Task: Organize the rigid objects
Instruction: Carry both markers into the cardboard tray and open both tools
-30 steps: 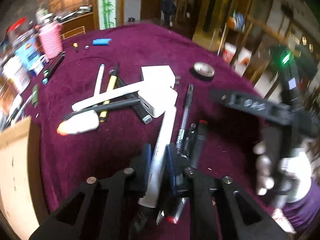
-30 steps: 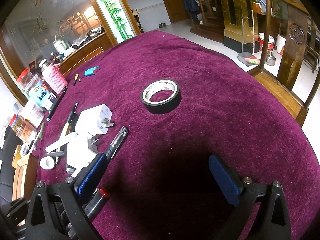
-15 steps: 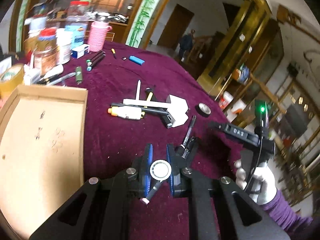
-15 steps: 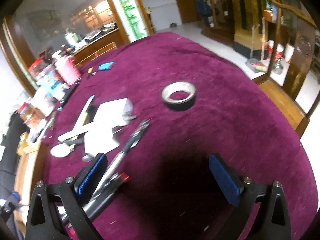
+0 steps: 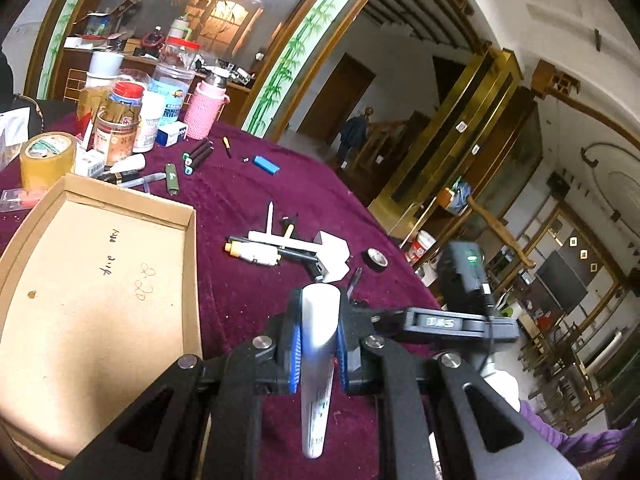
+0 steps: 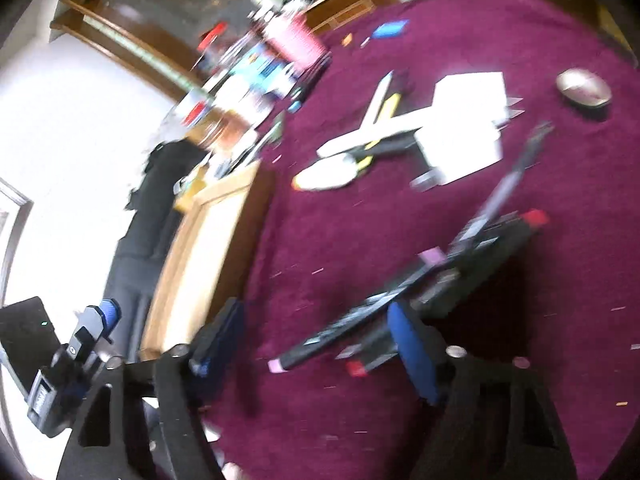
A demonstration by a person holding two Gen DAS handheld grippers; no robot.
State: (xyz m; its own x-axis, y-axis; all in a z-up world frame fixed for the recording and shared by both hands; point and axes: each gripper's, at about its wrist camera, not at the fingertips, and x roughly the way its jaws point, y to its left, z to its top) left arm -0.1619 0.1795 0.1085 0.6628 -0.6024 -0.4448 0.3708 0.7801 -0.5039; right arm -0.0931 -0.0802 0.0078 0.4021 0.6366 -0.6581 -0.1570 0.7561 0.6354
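My left gripper [image 5: 318, 344] is shut on a silver-white marker [image 5: 318, 360] and holds it up above the purple tablecloth, just right of an open cardboard box [image 5: 92, 280]. My right gripper [image 6: 316, 344] is open and empty, low over a bunch of dark markers [image 6: 420, 280] on the cloth; this view is blurred. A pile of pens, a white charger block [image 5: 334, 254] and an orange-tipped white tube [image 5: 252, 252] lie mid-table. The pile also shows in the right wrist view [image 6: 460, 128].
Jars, bottles, a pink-sleeved flask [image 5: 204, 110] and a roll of tan tape [image 5: 46, 158] crowd the far left. A blue lighter [image 5: 266, 164], dark markers [image 5: 196, 156] and a black tape roll [image 5: 376, 258] lie on the cloth. The table edge falls off at right.
My left gripper lifted the silver-white marker off the cloth and swung left toward the cardboard box. My right gripper swung left and down over the dark markers.
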